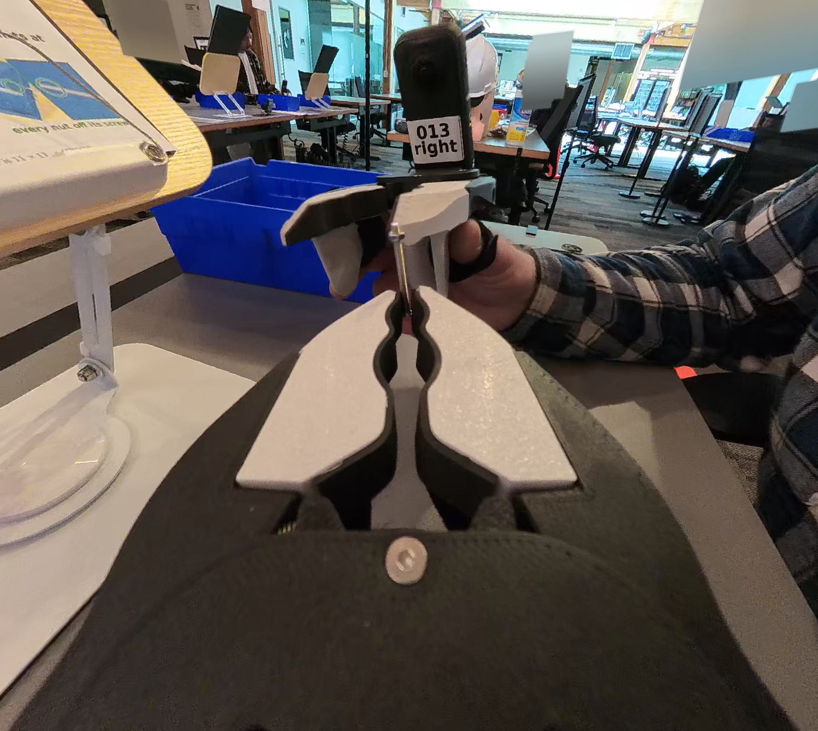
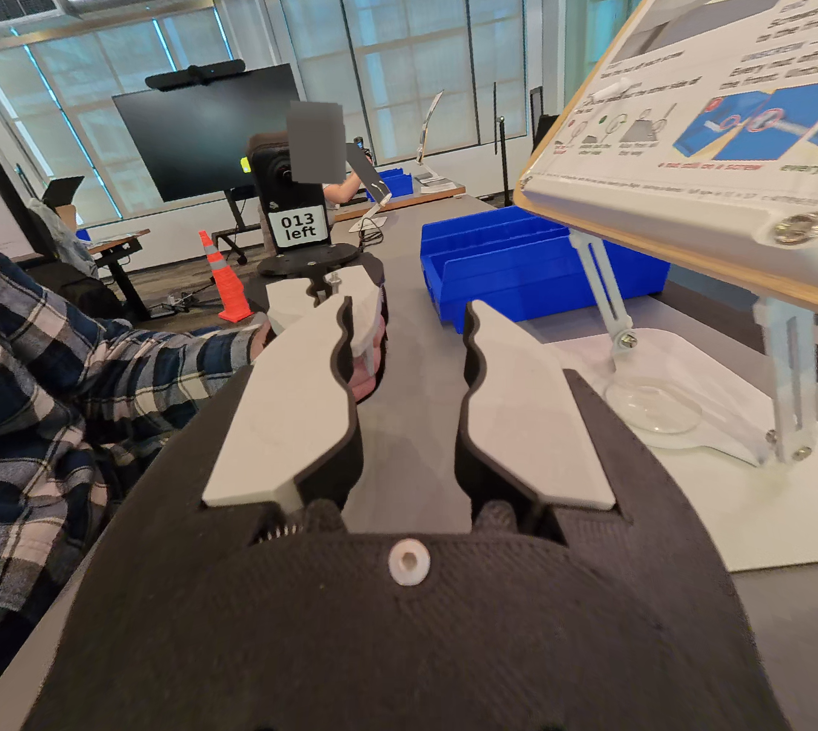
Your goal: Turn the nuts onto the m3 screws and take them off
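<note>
Grey desk (image 2: 425,222) carried a blue bin (image 2: 522,267), with a white stand (image 1: 95,302) holding an instruction board just beside the bin. Left tool (image 1: 406,306), on the near side of the bin, was clamped on a thin silver screw (image 1: 400,267) standing upright, head up; right tool (image 2: 407,324) sat close by with its fingers wide apart, nothing between them. My read: grip on the shank looked thin, so keep the screw vertical and squeeze steady.
</note>
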Demonstrator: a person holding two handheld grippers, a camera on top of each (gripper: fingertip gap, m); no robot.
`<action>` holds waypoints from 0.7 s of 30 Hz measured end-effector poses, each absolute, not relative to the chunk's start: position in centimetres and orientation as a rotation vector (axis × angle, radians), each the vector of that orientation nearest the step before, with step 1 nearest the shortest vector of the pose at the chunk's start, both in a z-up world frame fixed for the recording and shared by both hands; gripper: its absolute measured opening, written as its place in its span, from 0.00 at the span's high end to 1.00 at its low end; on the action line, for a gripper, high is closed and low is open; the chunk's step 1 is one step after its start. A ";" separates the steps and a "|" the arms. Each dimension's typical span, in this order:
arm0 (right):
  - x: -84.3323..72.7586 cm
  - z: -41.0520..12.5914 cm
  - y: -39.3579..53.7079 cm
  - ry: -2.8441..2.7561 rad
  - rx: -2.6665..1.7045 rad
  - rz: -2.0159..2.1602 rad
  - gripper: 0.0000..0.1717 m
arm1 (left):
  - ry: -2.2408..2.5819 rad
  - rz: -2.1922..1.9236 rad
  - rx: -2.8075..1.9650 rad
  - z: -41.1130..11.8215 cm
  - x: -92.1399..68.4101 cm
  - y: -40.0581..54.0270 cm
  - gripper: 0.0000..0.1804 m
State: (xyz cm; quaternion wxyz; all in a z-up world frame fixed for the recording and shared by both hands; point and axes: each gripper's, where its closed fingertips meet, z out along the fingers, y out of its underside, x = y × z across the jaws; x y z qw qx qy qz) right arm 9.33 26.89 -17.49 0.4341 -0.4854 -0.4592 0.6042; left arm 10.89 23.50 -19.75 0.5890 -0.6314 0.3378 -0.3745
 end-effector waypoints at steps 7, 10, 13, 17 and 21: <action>9.0 -17.2 25.7 -1.176 -1.166 1.535 0.70 | 0.805 -0.876 -1.487 -20.3 11.5 23.5 0.98; 8.5 -17.4 24.9 -1.199 -1.160 1.543 0.69 | 0.818 -0.878 -1.488 -20.5 11.9 23.4 0.98; 8.2 -17.6 24.7 -1.202 -1.167 1.545 0.69 | 0.827 -0.879 -1.485 -20.5 12.2 23.2 0.98; 8.3 -17.6 25.0 -1.196 -1.182 1.535 0.70 | 0.826 -0.879 -1.478 -20.4 12.2 23.1 0.98; 8.9 -17.3 25.8 -1.180 -1.178 1.524 0.69 | 0.803 -0.872 -1.464 -19.8 11.5 23.2 0.98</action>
